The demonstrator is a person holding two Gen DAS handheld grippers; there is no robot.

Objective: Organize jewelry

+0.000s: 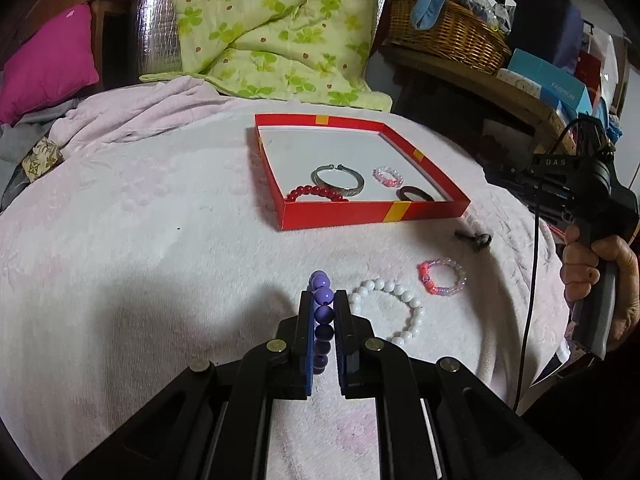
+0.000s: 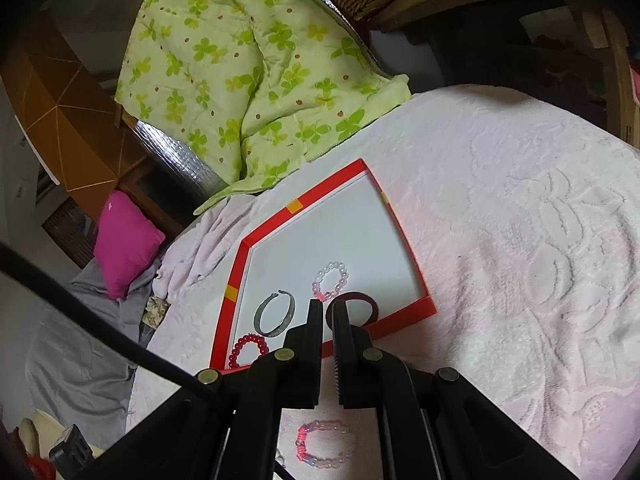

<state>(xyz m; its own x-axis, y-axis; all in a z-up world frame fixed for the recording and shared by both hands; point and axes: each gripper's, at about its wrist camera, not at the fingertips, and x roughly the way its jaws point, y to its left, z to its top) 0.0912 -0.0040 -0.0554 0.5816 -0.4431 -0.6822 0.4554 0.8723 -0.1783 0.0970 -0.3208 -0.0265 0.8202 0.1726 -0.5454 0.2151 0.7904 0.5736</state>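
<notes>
My left gripper (image 1: pixel 323 302) is shut on a purple bead bracelet (image 1: pixel 320 281), which stands up between the pads above the pale pink blanket (image 1: pixel 160 264). A white bead bracelet (image 1: pixel 390 312) and a pink and clear one (image 1: pixel 442 278) lie just to its right. Beyond them, the red box (image 1: pixel 372 214) holds a silver bangle (image 1: pixel 339 180), a red bead bracelet (image 1: pixel 316 193), a small pink-white bracelet (image 1: pixel 387 176) and a dark ring (image 1: pixel 414 194). My right gripper (image 2: pixel 328 308) is shut with nothing seen in it, hanging over the near edge of the red box (image 2: pixel 384 322), with the dark ring (image 2: pixel 360 306) behind its tips.
A small dark item (image 1: pixel 476 239) lies on the blanket right of the box. A green quilt (image 1: pixel 272 28) and a magenta pillow (image 1: pixel 44 68) lie at the back. A wicker basket (image 1: pixel 448 36) and boxes crowd a shelf at the right. A hand (image 1: pixel 600 264) holds the other gripper's handle.
</notes>
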